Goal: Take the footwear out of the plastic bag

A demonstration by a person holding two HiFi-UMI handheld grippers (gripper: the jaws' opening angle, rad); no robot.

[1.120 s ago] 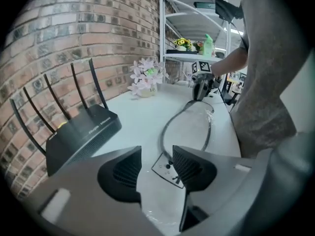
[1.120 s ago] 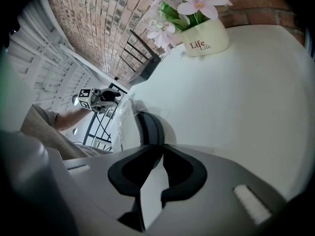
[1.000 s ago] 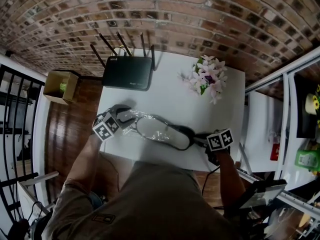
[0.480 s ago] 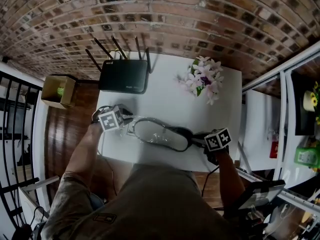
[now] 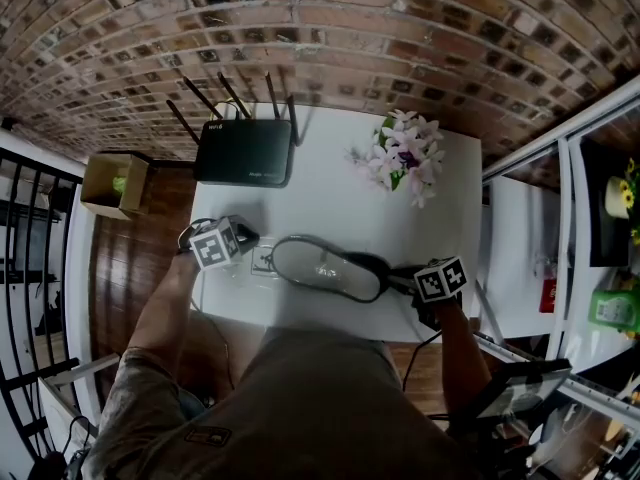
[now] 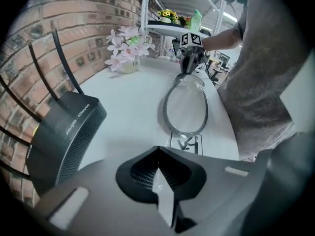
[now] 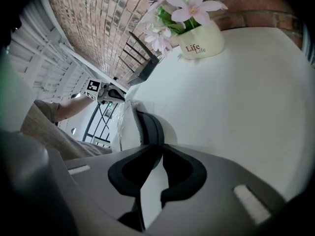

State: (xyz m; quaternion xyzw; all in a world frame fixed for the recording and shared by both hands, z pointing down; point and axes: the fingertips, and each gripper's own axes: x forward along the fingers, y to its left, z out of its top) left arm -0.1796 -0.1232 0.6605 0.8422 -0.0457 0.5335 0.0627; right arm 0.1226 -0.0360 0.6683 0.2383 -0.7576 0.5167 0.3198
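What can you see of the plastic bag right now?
The plastic bag is clear, crinkled film lying flat on the white table, wrapped round the dark-rimmed footwear. A printed label marks one end, where the left gripper is shut on its edge. The right gripper grips the footwear at the other end.

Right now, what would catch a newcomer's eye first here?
A dark flat shoe in a clear plastic bag lies centrally, gripped at each end by the left gripper and right gripper. Behind it stand a black router with antennas, far left, and pink flowers in a white pot, far right.
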